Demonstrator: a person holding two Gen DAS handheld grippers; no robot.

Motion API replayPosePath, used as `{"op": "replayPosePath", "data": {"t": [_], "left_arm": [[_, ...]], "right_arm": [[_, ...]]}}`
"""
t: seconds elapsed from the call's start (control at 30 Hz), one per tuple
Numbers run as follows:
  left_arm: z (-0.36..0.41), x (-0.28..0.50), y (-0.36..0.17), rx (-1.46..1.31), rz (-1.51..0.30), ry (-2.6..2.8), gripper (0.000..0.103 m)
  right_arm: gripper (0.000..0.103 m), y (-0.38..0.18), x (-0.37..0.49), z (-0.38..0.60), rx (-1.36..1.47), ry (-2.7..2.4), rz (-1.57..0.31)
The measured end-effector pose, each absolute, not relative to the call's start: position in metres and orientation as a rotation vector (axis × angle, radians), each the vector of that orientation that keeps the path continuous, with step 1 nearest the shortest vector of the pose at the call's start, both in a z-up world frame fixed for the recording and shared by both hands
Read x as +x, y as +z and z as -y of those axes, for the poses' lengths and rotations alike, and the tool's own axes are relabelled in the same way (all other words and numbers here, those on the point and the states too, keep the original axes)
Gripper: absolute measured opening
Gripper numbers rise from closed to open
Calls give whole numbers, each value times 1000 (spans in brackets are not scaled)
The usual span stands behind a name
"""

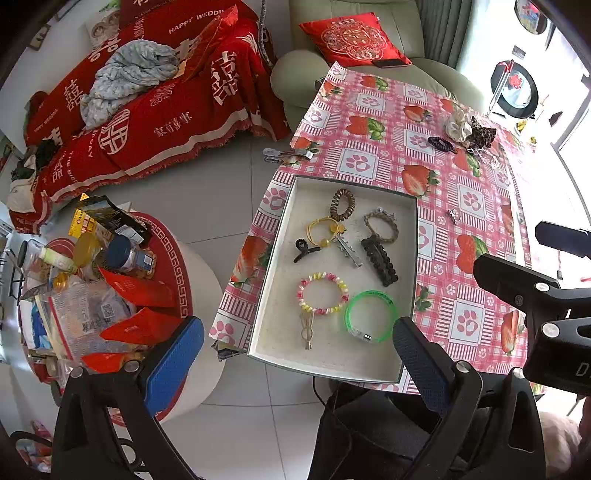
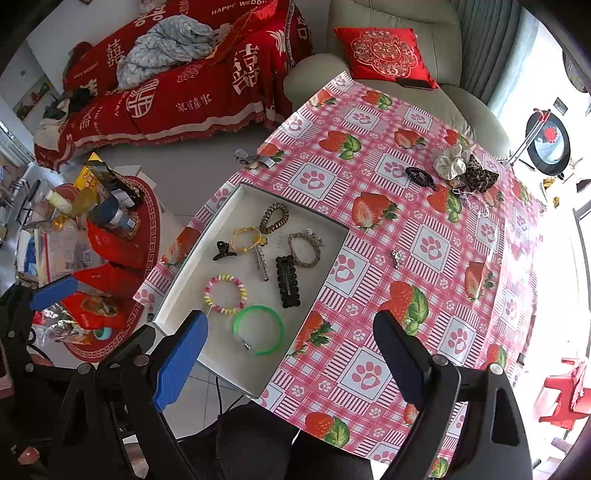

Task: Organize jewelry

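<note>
A white tray (image 1: 406, 266) (image 2: 177, 291) lies on the near left part of the table and holds several hair ties, clips and bracelets, among them a green bracelet (image 1: 370, 316) (image 2: 258, 329) and a pastel bead bracelet (image 1: 322, 293) (image 2: 225, 294). Loose pieces lie on the pink tablecloth: a small silver piece (image 1: 453, 215) (image 2: 398, 256), a dark coil tie (image 1: 442, 143) (image 2: 420, 175), a cream scrunchie (image 1: 457, 123) (image 2: 451, 164) and a leopard scrunchie (image 1: 482, 136) (image 2: 478, 178). My left gripper (image 1: 297, 350) is open above the tray's near edge. My right gripper (image 2: 291, 350) is open, empty, above the tray's near right corner.
A metal clip (image 1: 284, 154) (image 2: 255, 158) sits at the table's far left edge. A round side table (image 1: 173, 258) crowded with bottles and red packets stands left of the table. A red-covered sofa (image 1: 166, 107) and a green armchair (image 1: 369, 33) stand behind.
</note>
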State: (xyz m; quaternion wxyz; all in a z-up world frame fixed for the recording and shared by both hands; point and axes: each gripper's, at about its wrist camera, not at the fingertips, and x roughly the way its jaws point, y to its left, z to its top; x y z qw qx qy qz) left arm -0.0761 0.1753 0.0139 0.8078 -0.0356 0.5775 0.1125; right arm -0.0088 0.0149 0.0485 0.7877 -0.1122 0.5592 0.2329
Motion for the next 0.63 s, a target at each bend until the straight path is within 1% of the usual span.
{"op": "replayPosePath", "data": {"t": [0.63], "left_arm": [[-171,-73,13,-46,-1239,259,103]], "right_arm": [[92,48,-13,-15,-237,507,-1214]]}}
